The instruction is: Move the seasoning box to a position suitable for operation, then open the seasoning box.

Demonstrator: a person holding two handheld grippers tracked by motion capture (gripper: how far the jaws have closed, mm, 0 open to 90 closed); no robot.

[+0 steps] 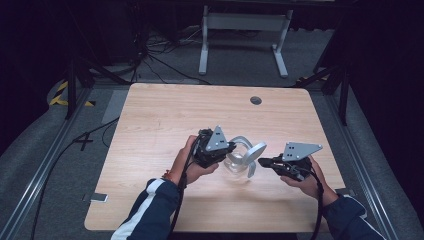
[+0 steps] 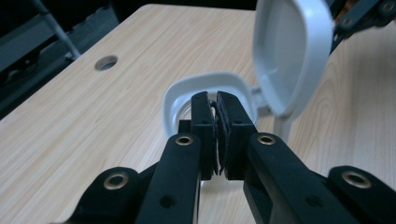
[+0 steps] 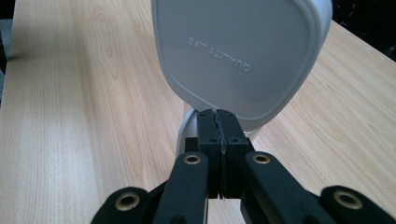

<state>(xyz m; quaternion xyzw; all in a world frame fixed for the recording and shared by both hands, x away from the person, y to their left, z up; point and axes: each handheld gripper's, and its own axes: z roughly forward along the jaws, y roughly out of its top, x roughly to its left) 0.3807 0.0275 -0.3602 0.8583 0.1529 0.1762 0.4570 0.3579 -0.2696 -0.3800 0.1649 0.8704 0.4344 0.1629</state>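
Observation:
A clear container [image 1: 235,164] with a white rim [image 2: 205,80] stands on the wooden table [image 1: 165,115], in front of the person. Its hinged white lid [image 1: 257,149] is swung up and stands almost upright. My left gripper [image 1: 230,150] comes in from the left; its jaws [image 2: 217,100] are shut on the near side of the rim. My right gripper [image 1: 261,161] reaches in from the right and is shut [image 3: 218,116] on the lid's edge. The lid's outer face [image 3: 238,51] carries raised lettering. The lid's inner face [image 2: 289,51] shows in the left gripper view.
A round cable hole [image 1: 256,100] sits near the table's far edge. A small grey object [image 1: 99,197] lies by the near left corner. A white desk frame [image 1: 245,30] stands on the floor beyond, with cables around it.

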